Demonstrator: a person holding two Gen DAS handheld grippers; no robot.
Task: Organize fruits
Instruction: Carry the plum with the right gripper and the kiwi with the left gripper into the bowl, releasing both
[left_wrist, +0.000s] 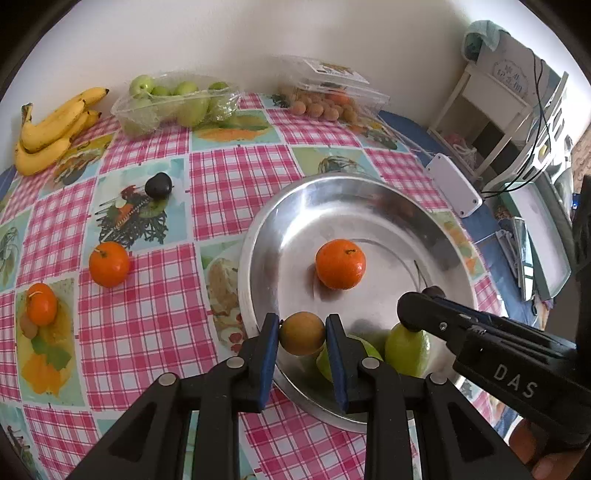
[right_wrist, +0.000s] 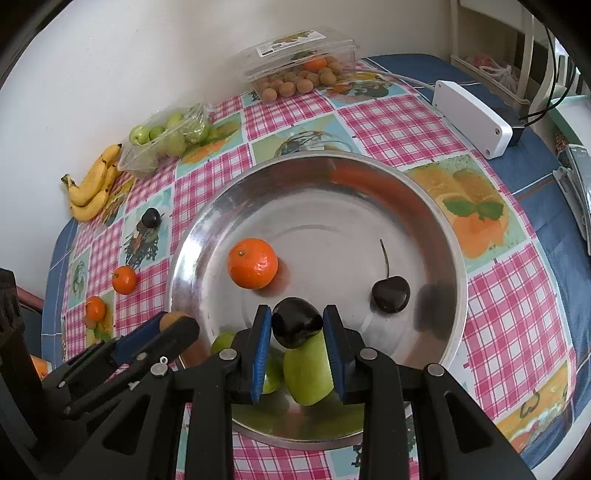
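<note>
My left gripper (left_wrist: 301, 334) is shut on a small yellow-brown round fruit (left_wrist: 301, 333) above the near left rim of the round metal tray (left_wrist: 258, 236). My right gripper (right_wrist: 296, 325) is shut on a dark cherry (right_wrist: 296, 322) over the tray's near part, just above two green fruits (right_wrist: 308, 373). In the tray lie a tangerine (right_wrist: 252, 268) and a stemmed dark cherry (right_wrist: 390, 295). Left of the tray, on the checked cloth, lie two tangerines (left_wrist: 109, 264) (left_wrist: 41, 303) and another dark cherry (left_wrist: 158, 185). The two grippers are close, side by side.
Along the wall lie bananas (left_wrist: 51, 129), a clear bag of green fruits (left_wrist: 177, 101) and an open clear box of small brown fruits (left_wrist: 325, 99). A white plastic box (right_wrist: 472, 118) with a cable sits right of the tray. A white shelf (left_wrist: 491, 110) stands beyond the table's right edge.
</note>
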